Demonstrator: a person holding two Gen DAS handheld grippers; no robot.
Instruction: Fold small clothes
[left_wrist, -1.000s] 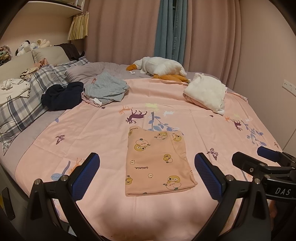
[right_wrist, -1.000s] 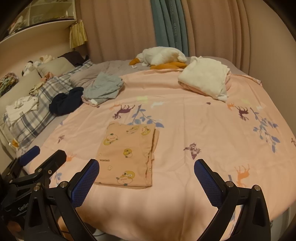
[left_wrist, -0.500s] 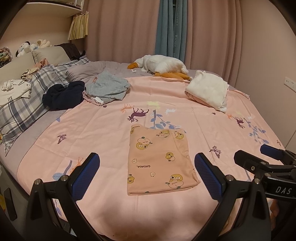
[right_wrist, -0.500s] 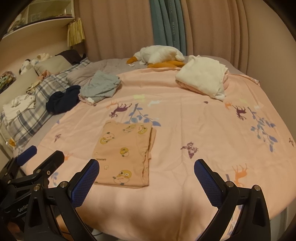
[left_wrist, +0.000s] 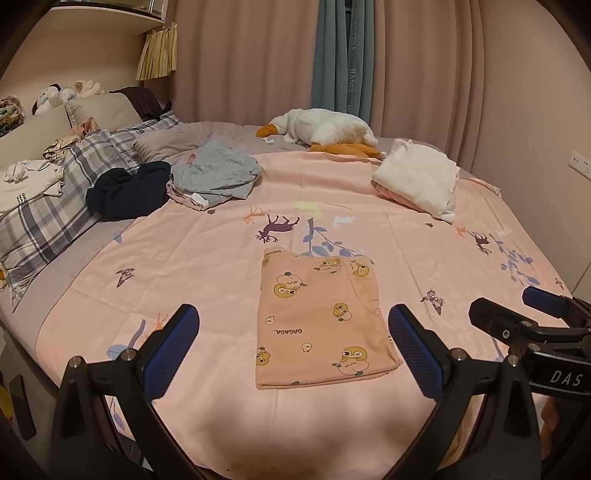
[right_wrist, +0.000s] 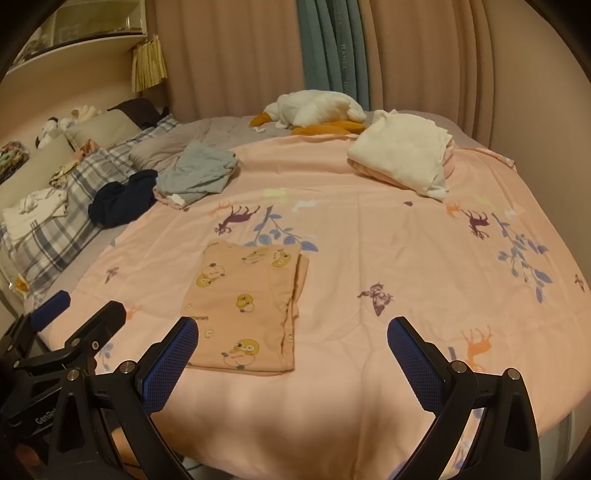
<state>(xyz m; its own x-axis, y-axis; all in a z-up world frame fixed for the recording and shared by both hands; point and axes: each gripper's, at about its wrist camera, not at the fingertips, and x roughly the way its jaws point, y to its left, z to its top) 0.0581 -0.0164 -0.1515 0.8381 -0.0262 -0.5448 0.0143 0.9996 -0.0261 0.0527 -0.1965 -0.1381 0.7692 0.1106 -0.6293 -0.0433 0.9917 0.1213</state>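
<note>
A small peach garment (left_wrist: 317, 314) printed with cartoon ducks lies folded into a flat rectangle on the pink bedspread (left_wrist: 207, 258). The same peach garment (right_wrist: 247, 306) sits left of centre in the right wrist view. My left gripper (left_wrist: 293, 350) hovers open above the bed's near edge, with the garment's near end between its blue pads and nothing held. My right gripper (right_wrist: 291, 363) is open too, just right of the garment and empty. Each gripper shows at the edge of the other's view.
A grey garment (left_wrist: 218, 177) and a dark navy one (left_wrist: 129, 194) lie crumpled at the back left. A folded white and pink stack (left_wrist: 417, 181) sits back right. A plush goose (left_wrist: 321, 131), plaid pillows (left_wrist: 48, 214) and curtains (left_wrist: 332, 59) are behind.
Both grippers have drawn back slightly from the bed and stayed open. The folded garment has not moved.
</note>
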